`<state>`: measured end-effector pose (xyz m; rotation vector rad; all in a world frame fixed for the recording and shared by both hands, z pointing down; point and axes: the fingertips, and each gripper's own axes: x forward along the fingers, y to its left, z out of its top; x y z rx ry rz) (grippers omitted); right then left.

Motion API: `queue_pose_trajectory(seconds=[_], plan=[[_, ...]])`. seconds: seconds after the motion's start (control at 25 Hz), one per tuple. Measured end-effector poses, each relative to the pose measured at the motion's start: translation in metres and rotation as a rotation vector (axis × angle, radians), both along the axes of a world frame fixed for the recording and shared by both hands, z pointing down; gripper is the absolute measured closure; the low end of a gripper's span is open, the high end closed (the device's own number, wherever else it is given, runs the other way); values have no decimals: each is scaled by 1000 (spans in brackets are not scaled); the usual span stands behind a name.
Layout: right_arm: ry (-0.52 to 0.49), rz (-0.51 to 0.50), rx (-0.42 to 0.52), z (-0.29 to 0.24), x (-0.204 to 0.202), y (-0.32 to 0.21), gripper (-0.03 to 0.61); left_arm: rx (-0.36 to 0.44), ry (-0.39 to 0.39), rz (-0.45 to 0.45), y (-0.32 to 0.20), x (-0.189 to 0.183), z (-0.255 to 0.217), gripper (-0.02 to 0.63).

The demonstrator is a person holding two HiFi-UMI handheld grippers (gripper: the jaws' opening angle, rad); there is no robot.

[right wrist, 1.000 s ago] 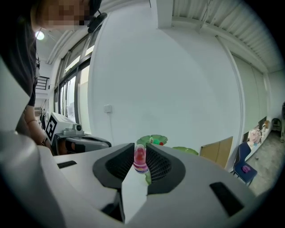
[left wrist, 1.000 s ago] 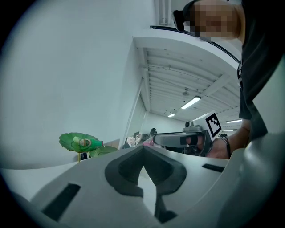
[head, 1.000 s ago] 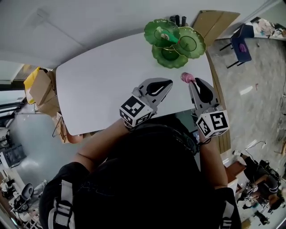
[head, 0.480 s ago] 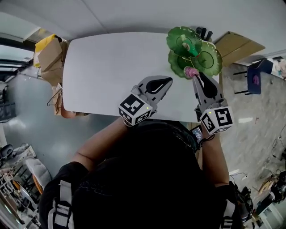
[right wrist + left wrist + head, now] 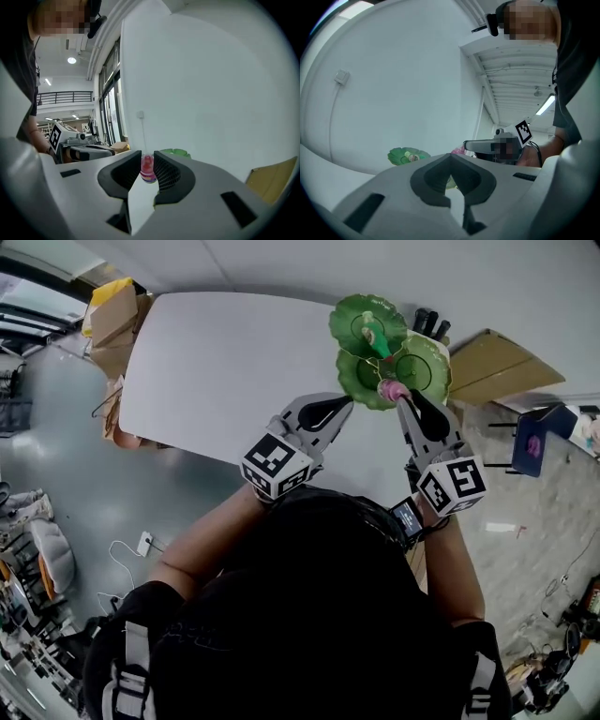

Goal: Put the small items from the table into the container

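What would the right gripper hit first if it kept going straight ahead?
Most likely the green dish: its near lobe lies just beyond the pink bottle clamped in the right gripper. Height is hard to judge, so it might pass over the rim.

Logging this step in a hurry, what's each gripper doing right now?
Left gripper: fingers closed, empty.
Right gripper: closed on the small pink bottle.

The person's dark top (image 5: 309,615) hides the near edge of the table (image 5: 216,352). The jaws of the right gripper (image 5: 147,158) cover the bottom of the pink bottle (image 5: 147,169). The little thing (image 5: 375,334) in the green dish (image 5: 345,317) is too small to tell.
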<state>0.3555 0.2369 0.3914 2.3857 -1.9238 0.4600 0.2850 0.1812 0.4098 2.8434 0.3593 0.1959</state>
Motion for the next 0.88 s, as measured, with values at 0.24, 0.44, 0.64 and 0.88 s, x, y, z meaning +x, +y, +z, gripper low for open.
queue_pose_trajectory(seconds=[0.24,0.44,0.64,0.88], plan=[[-4,-68,22,-4,6,11,491,27,10,-95,11,4,-5,609],[-23,-94,16,2,10,9,491,16,1,-113,15,10,-4,609],[-28,-115,13,3,18,0,491,10,-20,-134,3,17,4,609],[-21,-132,9,2,28,-26,489,-4,-29,-149,-15,28,13,609]])
